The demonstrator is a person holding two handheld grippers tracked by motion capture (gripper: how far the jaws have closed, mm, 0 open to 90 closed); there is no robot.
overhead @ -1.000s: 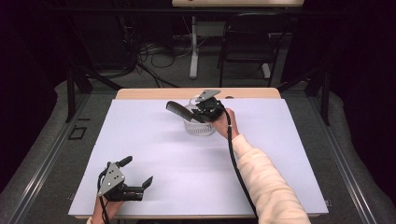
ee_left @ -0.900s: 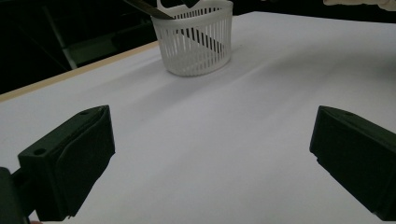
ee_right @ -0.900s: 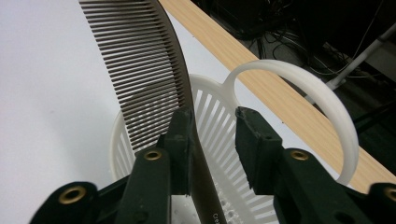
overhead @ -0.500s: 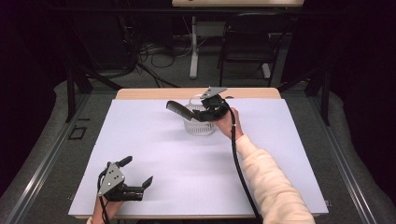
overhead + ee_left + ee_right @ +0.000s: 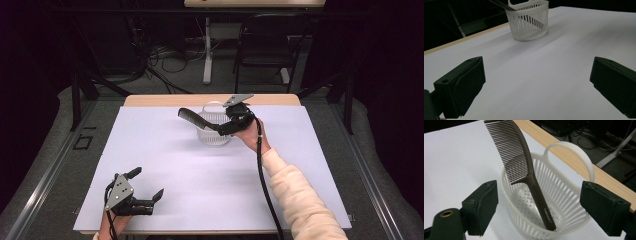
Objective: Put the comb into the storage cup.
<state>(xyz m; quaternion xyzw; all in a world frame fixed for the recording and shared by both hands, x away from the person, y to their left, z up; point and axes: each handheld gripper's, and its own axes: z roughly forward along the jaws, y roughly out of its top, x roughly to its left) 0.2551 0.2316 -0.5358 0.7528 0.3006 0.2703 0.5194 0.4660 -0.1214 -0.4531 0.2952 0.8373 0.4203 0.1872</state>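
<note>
Nearest to me, my left gripper (image 5: 146, 186) sits low over the white sheet (image 5: 165, 165) at the table's near edge, its jaws spread wide with nothing between them. In the left gripper view one black finger (image 5: 461, 86) stands at each side, with bare sheet running out ahead of them. Past their tips, well apart from them, stands the white slatted basket (image 5: 530, 23).

Farther out, my right forearm in its pale sleeve (image 5: 300, 200) reaches across the sheet, and a black cable (image 5: 262, 170) trails back along it. My right gripper (image 5: 226, 126) hangs just over the basket (image 5: 214, 136), at its right side as the high view shows it. Its jaws have just been opening and now stand wide apart; the pads press on nothing. In the right gripper view the fingers (image 5: 482, 205) frame the basket (image 5: 564, 195), one to each side of it and clear of its rim.

Between and just beyond those fingers is the brown comb (image 5: 524, 170). It stands tilted in the basket, handle end down on the perforated floor and toothed end up, leaning over the rim away from my fingertips (small pale lettering runs along the handle). In the high view the comb (image 5: 192, 117) juts up and to the left out of the basket.

Beyond the basket's looped handle (image 5: 574, 152) lies the wooden edge of the table (image 5: 165, 100), then dark floor with cables (image 5: 165, 55).
</note>
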